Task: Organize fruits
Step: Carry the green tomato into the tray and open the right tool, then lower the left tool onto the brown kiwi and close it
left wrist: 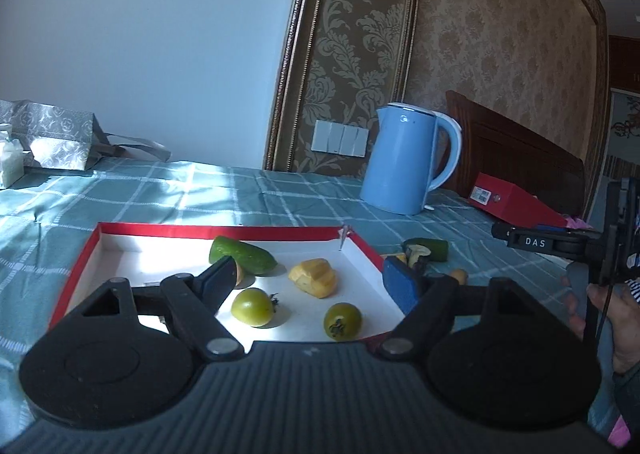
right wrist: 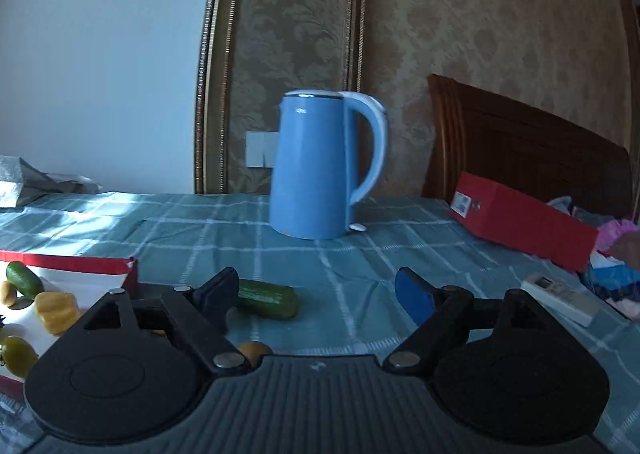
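Left gripper (left wrist: 308,278) and right gripper (right wrist: 316,294) gape wide, empty, near the red tray (left wrist: 240,231).

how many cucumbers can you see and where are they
2. One cucumber lies inside the red-rimmed tray, near its back edge. The second cucumber lies on the checked cloth outside the tray's right side. More may be hidden behind the grippers.

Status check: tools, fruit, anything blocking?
Both tools open, empty: left tool over tray, right tool over cloth. Tray holds cucumber, two tomatoes, yellow piece. Half cucumber outside. Nothing blocking.
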Tool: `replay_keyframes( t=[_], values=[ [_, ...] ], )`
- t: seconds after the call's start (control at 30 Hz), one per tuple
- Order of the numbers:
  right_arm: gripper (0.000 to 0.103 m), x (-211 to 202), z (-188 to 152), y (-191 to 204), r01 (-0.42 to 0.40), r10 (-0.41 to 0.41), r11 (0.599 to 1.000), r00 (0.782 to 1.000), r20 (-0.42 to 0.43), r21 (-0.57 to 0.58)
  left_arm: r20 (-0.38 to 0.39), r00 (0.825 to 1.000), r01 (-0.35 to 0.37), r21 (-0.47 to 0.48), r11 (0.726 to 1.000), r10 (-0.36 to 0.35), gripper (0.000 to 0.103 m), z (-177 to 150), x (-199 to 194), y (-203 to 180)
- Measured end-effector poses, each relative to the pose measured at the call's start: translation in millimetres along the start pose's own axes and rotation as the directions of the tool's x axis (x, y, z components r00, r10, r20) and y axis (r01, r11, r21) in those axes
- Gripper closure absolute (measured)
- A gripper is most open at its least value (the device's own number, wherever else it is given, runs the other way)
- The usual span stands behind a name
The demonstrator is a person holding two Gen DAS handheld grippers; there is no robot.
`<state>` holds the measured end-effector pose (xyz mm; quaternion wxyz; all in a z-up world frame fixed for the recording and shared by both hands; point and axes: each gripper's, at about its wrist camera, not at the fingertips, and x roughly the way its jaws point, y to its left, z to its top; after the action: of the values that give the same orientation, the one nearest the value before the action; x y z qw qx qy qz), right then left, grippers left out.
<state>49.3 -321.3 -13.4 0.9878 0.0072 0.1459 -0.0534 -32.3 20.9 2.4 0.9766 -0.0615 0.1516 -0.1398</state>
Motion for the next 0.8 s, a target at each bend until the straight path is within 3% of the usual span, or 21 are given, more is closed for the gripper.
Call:
replay_keyframes(
  t=[0.1,0.17,0.23,0.37,0.47,0.53,0.63,0.8],
  values=[
    [0.017,10.9,-12.4,-39.0,0.049,-0.046,0.995,0.998,-0.032,0.090,0.010,0.999,0.047,0.071,0.996,-0.048,0.025,3.5,21.4,-39.7],
    [0.017,13.8,-20.3,-53.9,0.019,-0.016,0.988,1.000,-0.022,0.154,-0.019,0.998,0.063,0.098,0.993,-0.061,0.025,7.2,39.1,-61.0],
    [0.017,16.1,-26.8,-57.4,0.005,-0.002,0.986,1.000,-0.018,0.168,-0.035,0.995,0.094,0.110,0.990,-0.090,0.025,9.3,54.1,-77.3],
    [0.017,15.7,-29.1,-56.5,-0.020,0.022,0.985,1.000,-0.006,0.171,-0.029,0.997,0.081,0.207,0.975,-0.076,0.025,8.8,84.2,-112.9],
    [0.017,20.2,-27.9,-50.9,0.026,-0.018,0.989,0.998,-0.058,0.144,-0.097,0.988,0.136,0.173,0.976,-0.120,0.025,9.1,113.3,-126.0],
    [0.017,21.1,-28.4,-48.0,0.056,-0.046,0.990,0.996,-0.072,0.133,-0.129,0.987,0.115,0.163,0.980,-0.094,0.025,5.0,132.7,-131.8],
    [0.017,25.4,-29.2,-39.4,0.162,-0.154,0.985,0.981,-0.116,0.063,-0.186,0.979,0.110,0.154,0.982,-0.081,0.029,-2.4,156.2,-137.6],
    [0.017,22.2,-33.1,-48.2,0.163,-0.150,0.984,0.977,-0.150,0.076,-0.209,0.973,0.138,0.164,0.977,-0.102,0.034,-6.0,170.1,-149.5]
  ],
)
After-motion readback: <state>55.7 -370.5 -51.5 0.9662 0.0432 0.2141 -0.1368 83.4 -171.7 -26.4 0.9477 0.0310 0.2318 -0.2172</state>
